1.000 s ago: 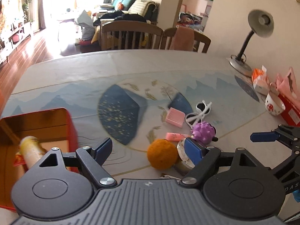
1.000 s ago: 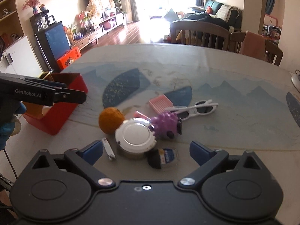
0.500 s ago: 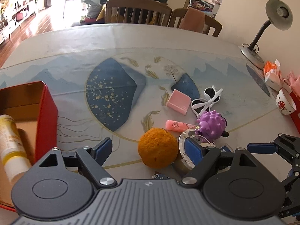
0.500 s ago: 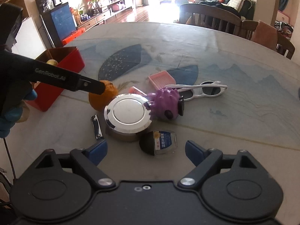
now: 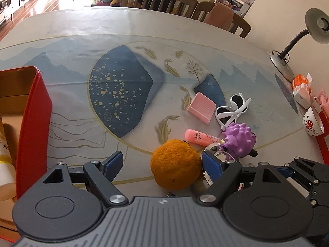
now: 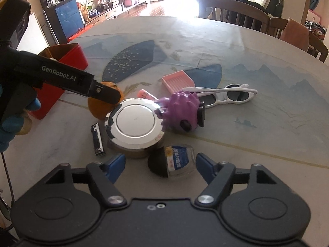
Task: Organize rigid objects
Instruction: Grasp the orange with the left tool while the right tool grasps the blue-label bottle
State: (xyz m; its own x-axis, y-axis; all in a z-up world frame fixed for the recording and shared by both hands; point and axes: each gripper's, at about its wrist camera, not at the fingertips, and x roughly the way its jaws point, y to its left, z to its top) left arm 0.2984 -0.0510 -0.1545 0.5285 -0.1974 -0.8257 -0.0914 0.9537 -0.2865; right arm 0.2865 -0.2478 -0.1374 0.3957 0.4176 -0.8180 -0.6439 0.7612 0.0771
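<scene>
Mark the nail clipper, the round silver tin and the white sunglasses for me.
nail clipper point(image 6: 97, 141), right wrist view, on the middle of its metal body.
round silver tin point(image 6: 135, 121), right wrist view, on the centre of its lid.
white sunglasses point(image 6: 230, 93), right wrist view, on the frame's bridge.

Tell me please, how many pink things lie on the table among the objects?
2. The pink ribbed block lies beside the white sunglasses. The pink tube lies between the orange and the purple spiky toy. More may be hidden.

Mirror-polished metal tin lid point(image 6: 134, 121), dimpled matt orange point(image 5: 174, 165), glossy white plastic sunglasses point(image 6: 224, 95), knobbly purple plastic toy point(image 6: 183, 111)
</scene>
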